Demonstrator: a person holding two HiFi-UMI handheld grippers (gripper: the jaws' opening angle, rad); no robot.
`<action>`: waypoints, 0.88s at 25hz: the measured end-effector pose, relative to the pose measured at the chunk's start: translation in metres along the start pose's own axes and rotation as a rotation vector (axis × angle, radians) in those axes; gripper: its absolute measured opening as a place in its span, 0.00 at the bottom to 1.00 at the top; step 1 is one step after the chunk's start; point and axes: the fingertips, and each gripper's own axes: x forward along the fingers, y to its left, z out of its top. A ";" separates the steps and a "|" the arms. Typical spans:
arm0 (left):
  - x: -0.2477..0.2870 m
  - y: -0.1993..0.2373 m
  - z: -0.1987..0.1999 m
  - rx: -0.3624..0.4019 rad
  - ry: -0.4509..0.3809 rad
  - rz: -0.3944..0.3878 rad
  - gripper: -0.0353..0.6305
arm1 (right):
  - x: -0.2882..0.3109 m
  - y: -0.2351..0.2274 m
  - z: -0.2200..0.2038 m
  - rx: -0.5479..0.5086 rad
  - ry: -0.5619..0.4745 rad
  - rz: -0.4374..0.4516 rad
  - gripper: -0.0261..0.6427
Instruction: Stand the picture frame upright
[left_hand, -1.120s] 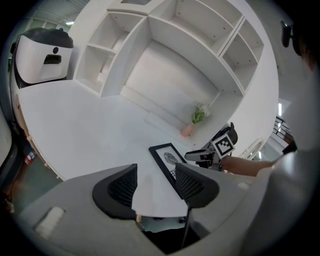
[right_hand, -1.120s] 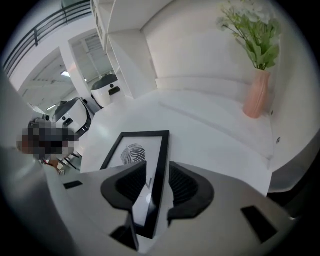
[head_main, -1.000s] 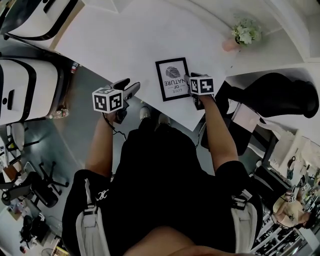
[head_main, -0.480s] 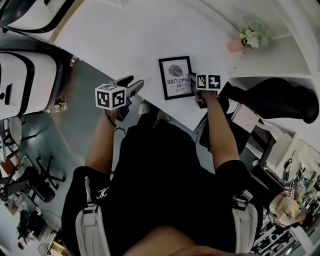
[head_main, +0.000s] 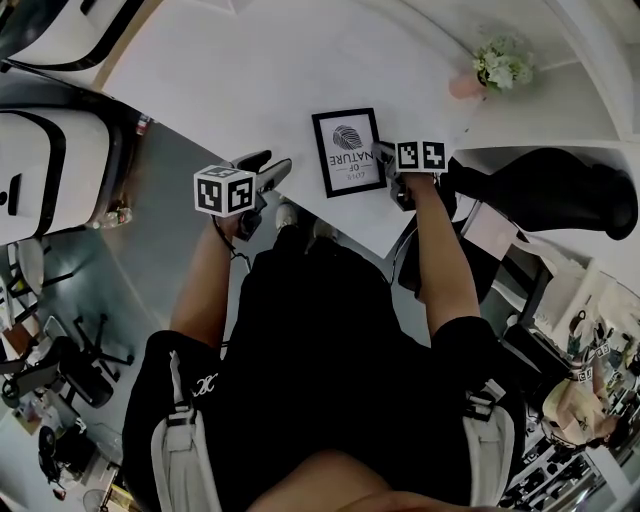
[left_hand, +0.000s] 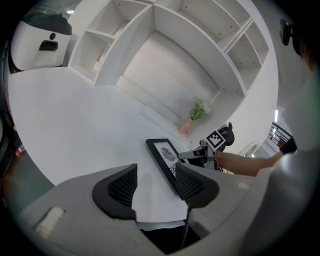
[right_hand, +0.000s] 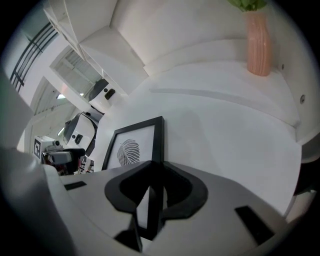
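Just clamped between right fingers (right_hand: 186, 192): frame (right_hand: 131, 149)

Soft, even light bleaches the white table (head_main: 230, 60) almost to glare, with faint shadows. The head view darkens toward six o'clock. Fisheye bending grows at every rim; both gripper views carry black corner vignettes
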 end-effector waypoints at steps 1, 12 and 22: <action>0.001 0.000 -0.001 -0.008 0.000 -0.003 0.41 | 0.000 0.000 0.000 0.018 -0.004 0.018 0.15; 0.006 0.004 -0.008 -0.127 -0.014 -0.014 0.41 | -0.003 0.002 0.000 0.102 -0.030 0.092 0.15; 0.060 -0.025 -0.014 -0.219 0.025 -0.082 0.41 | -0.003 0.001 -0.001 0.087 -0.039 0.073 0.15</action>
